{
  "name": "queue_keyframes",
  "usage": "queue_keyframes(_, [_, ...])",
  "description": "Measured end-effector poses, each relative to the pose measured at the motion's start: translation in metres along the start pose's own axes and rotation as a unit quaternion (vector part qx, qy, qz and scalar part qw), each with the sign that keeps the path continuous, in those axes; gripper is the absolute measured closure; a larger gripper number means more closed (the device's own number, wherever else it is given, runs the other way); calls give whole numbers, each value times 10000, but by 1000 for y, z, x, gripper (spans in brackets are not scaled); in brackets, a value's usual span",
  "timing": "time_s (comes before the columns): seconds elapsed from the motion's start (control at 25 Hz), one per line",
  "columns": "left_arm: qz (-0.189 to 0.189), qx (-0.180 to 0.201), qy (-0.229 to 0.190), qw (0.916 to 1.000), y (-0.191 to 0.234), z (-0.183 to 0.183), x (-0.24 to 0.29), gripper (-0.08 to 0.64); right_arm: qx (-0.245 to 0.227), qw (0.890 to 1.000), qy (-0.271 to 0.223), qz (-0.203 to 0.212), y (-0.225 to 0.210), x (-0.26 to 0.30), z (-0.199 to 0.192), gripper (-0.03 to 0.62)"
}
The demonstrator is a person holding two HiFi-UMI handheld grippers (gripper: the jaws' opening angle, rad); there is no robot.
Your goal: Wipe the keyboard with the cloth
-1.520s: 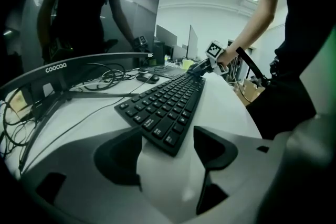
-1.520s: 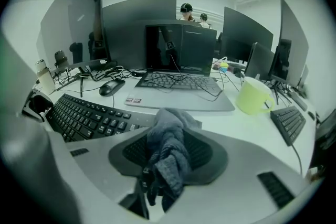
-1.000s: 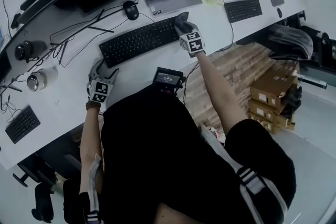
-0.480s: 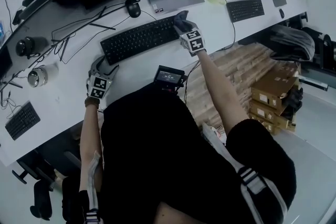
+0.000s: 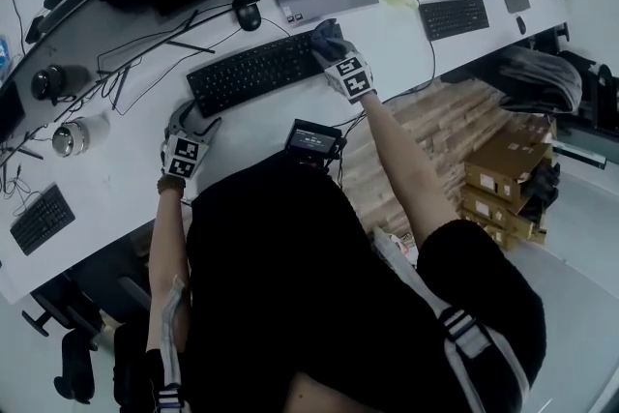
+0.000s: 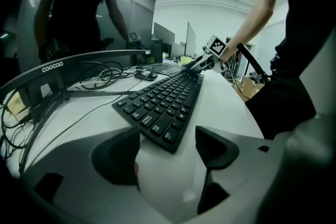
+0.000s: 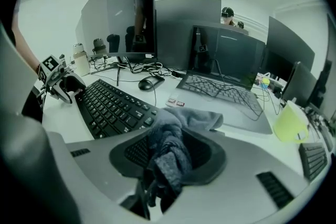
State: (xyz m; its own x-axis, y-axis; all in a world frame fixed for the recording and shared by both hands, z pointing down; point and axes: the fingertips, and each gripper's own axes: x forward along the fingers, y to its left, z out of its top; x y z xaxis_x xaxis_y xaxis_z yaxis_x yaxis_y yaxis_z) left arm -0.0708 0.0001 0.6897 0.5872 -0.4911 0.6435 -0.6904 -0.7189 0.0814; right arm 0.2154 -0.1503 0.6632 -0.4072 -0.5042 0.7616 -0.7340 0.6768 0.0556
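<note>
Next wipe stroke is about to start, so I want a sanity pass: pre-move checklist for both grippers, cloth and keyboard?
1. Grip: right gripper, jaws closing on the bunched cloth: ok.
2. Contact: cloth on the right end of the keyboard: ok.
3. Path: nothing else lying on keyboard: ok.
4. Bracing: left gripper open, empty, short of keyboard's left end: not ok.
5. Clearance: mouse apart from keyboard: ok.

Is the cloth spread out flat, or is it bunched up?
Bunched up: the cloth sits crumpled in the right gripper's jaws, which are shut on it, at the keyboard's end.
</note>
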Motion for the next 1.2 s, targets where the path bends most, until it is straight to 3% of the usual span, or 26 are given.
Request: queue_keyframes(1.2, [138,20,64,9999,3,0,3,235,-889,9959,-50,141,31,4,7,460])
